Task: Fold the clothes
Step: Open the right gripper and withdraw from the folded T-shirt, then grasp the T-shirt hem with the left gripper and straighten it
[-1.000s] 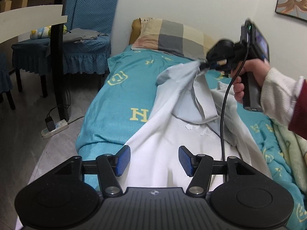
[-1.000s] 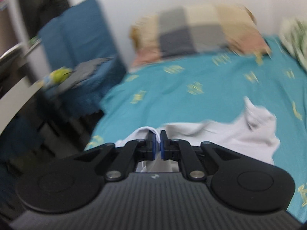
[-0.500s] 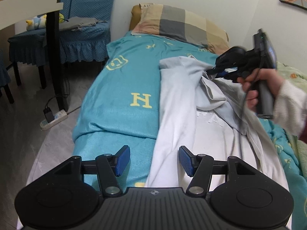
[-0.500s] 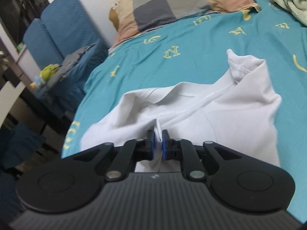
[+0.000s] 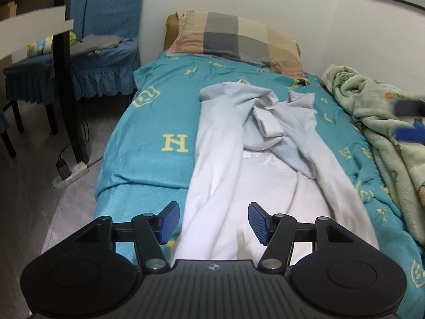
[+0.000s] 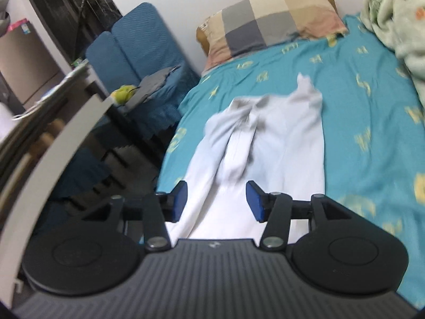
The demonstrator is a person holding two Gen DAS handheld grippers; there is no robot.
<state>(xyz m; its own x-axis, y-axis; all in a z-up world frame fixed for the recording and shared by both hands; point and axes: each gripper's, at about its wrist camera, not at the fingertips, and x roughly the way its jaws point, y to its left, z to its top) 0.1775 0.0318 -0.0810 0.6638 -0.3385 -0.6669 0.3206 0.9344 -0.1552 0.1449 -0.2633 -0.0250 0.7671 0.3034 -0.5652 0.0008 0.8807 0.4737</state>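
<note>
A white garment lies lengthwise on the teal bed sheet, its far part bunched and folded over itself. My left gripper hovers open above the garment's near end, touching nothing. In the right wrist view the same white garment stretches away from my right gripper, whose jaws are opening with no cloth pressed between the blue pads. The picture there is motion-blurred. A blurred blue and black bit of the right gripper shows at the left wrist view's right edge.
A checked pillow lies at the head of the bed by the white wall. A green blanket is heaped along the right side. Blue covered chairs, a dark table leg and a power strip stand on the floor left.
My right gripper let go of the white cloth fold, opened, and pulled back away from the garment toward the right. The released fold dropped onto the garment. The left gripper stayed open.
</note>
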